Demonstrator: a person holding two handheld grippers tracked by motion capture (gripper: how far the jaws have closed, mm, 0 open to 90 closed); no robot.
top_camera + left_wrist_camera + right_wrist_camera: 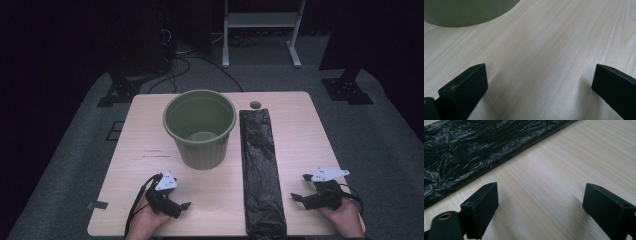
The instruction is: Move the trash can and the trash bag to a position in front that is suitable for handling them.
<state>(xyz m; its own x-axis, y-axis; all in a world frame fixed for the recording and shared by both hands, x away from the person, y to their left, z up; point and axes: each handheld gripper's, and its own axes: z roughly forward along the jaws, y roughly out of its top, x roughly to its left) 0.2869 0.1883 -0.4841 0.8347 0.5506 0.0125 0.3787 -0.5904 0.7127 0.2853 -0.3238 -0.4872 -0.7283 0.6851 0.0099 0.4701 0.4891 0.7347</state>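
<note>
A green ribbed bin (200, 127) stands upright and empty on the wooden table (295, 135), left of centre. Beside it on its right lies a folded black plastic bag (260, 170), a long strip running from the far side to the near edge. My left gripper (184, 201) rests on the table near the front edge, below the bin, jaws wide apart with bare wood between them (539, 75); the bin's base (466, 12) shows at top left. My right gripper (299, 187) sits right of the bag, open, nothing between its jaws (540, 200); the bag (474, 147) lies ahead to the left.
A small round grommet (255, 105) sits in the table near the far edge. Beyond the table are a white frame's legs (260, 30), cables on the grey floor (185, 65) and dark stand bases (347, 90). A hand holds each gripper at the near edge.
</note>
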